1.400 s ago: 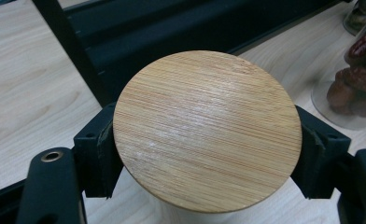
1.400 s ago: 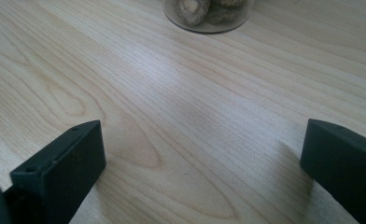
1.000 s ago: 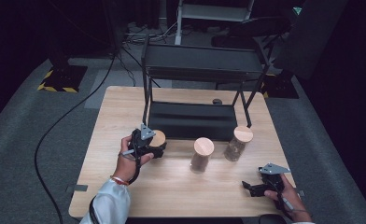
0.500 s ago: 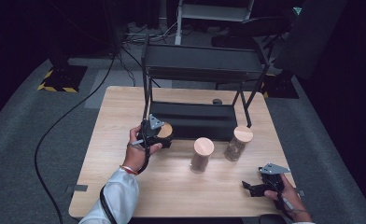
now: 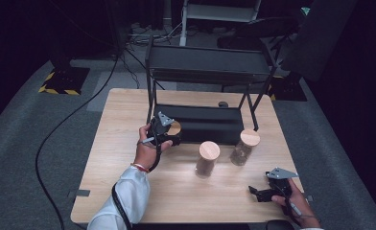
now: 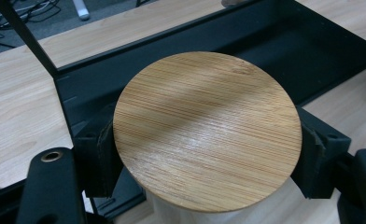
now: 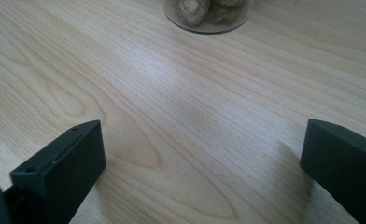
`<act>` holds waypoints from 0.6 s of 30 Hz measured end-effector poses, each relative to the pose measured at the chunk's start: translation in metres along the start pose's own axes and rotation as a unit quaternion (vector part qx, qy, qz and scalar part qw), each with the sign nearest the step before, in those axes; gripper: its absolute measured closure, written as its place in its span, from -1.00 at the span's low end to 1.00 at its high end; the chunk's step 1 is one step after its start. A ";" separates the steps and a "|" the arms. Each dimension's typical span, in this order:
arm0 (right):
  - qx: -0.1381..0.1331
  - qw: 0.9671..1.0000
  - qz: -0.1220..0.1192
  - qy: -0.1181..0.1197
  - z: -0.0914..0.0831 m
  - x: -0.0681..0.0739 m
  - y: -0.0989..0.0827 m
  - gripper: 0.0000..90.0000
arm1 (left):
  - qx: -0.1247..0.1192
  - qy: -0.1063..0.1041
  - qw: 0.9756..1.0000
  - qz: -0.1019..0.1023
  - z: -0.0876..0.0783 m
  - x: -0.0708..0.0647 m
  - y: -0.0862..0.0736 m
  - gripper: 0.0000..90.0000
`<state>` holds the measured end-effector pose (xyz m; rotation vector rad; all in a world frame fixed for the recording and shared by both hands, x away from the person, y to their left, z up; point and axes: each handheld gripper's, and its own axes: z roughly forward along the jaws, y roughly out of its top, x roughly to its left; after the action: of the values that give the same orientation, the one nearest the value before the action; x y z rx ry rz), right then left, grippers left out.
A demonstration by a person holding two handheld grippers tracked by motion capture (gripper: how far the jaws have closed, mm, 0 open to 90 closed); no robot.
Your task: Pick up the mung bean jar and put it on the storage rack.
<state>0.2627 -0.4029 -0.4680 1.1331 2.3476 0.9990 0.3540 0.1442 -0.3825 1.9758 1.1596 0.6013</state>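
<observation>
My left gripper (image 5: 169,137) is shut on a glass jar with a round bamboo lid (image 5: 175,128), at the front left corner of the black rack's lower shelf (image 5: 210,125). In the left gripper view the lid (image 6: 204,126) sits between the two black jaws of that gripper (image 6: 207,156), whose pads press its sides, with the dark shelf tray (image 6: 265,51) just behind. My right gripper (image 5: 259,193) rests open near the table's front right edge. Its jaws (image 7: 204,154) stand wide over bare wood.
Two more bamboo-lidded jars stand in front of the rack, one in the middle (image 5: 208,158) and one to the right (image 5: 244,146). The base of a jar with dried mushrooms (image 7: 208,14) lies ahead of the right gripper. The rack's upper shelf (image 5: 205,67) overhangs the lower one. A small dark object (image 5: 223,104) lies behind.
My left hand has carried the jar to the right and a little away, up to the rack's lower shelf. The right hand has stayed put.
</observation>
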 end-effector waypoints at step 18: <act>0.000 1.000 0.000 0.000 0.000 0.000 0.000 -1.00 | 0.000 0.035 0.999 -0.023 0.028 -0.003 0.012 -0.48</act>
<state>0.2628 -0.4030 -0.4680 1.1328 2.3477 1.0000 0.3784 0.1274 -0.3896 1.9359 1.2431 0.6516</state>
